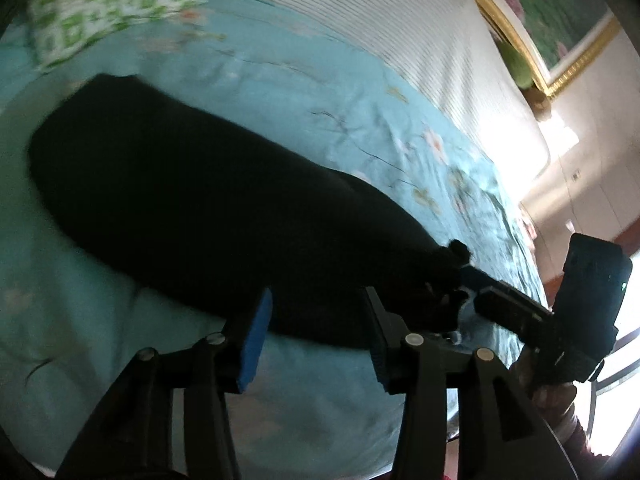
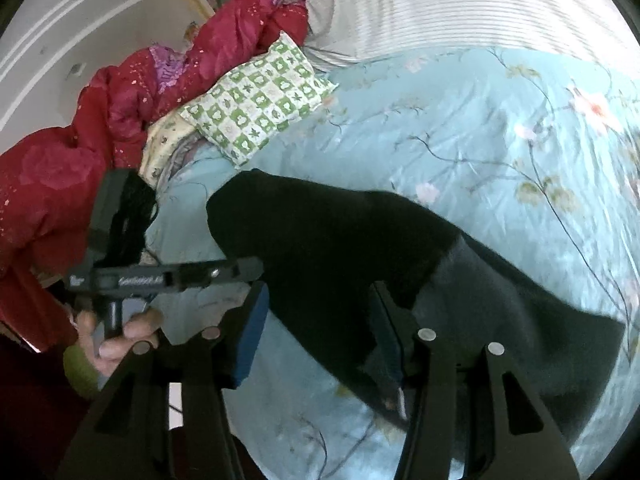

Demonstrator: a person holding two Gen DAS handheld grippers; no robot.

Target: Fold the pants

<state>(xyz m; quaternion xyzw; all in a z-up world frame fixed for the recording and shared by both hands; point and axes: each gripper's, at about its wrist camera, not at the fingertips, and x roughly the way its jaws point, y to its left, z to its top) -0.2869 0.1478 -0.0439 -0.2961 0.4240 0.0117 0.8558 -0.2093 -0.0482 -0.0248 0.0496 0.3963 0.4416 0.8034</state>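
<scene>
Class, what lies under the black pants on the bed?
The black pants lie on a light blue floral bedspread, seen all around them. The part directly beneath is covered.

one pants (image 1: 192, 184), two grippers (image 1: 316, 336), one pillow (image 2: 260, 100)

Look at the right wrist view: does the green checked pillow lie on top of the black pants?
No. The pillow lies on the blue bedspread, apart from the pants.

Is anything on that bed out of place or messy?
Mostly the red quilt: it lies bunched in a heap at the bed's edge, partly on the green checked pillow, which sits askew. The black pants lie flat on the blue floral bedspread, though one end looks unevenly layered. Nothing looks spilled or damaged.
</scene>
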